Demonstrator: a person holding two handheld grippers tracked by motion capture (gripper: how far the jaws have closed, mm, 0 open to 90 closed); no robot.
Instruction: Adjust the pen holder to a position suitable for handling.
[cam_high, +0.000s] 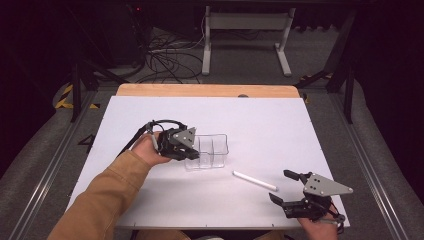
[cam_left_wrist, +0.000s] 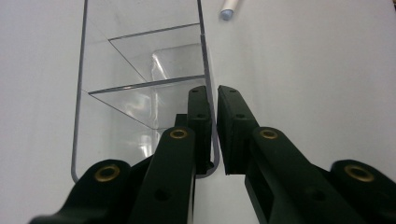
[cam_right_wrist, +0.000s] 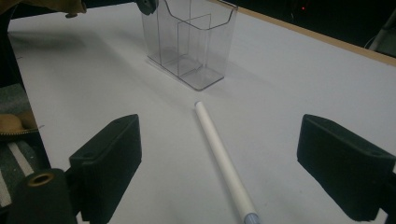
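White table sheet (cam_high: 150, 200) is bare apart from two items. The clear plastic three-compartment organiser box (cam_high: 212, 150) stands upright left of centre; the thin white pen-like stick with a grey-blue tip (cam_high: 254, 180) lies flat just to its right front, near the box but apart from it.

Left gripper (cam_high: 186, 148) is at the box's left end, its jaws pinched on the thin end wall, one inside and one outside. The left gripper view confirms this: the clear wall (cam_left_wrist: 211, 107) runs up between the pads. Box held steady, compartments empty.

Right gripper (cam_high: 287, 187) sits low at the near right corner with its jaws spread wide and nothing between them. In the right gripper view the stick (cam_right_wrist: 223, 161) runs straight up the middle between the pads (cam_right_wrist: 114, 154), with the box (cam_right_wrist: 189, 42) beyond it.

Likely step: pick up the stick and drop it in a compartment.

To do it well:
- move forward and down, keeping the stick centred between the jaws
- grip across the shaft near its middle, not the tip, so it doesn't swing
- pads should nearly touch the table before closing; the stick is thin and round and may roll
- left gripper should hold the box down and not tilt it
- tip the stick upright over an open compartment and release low
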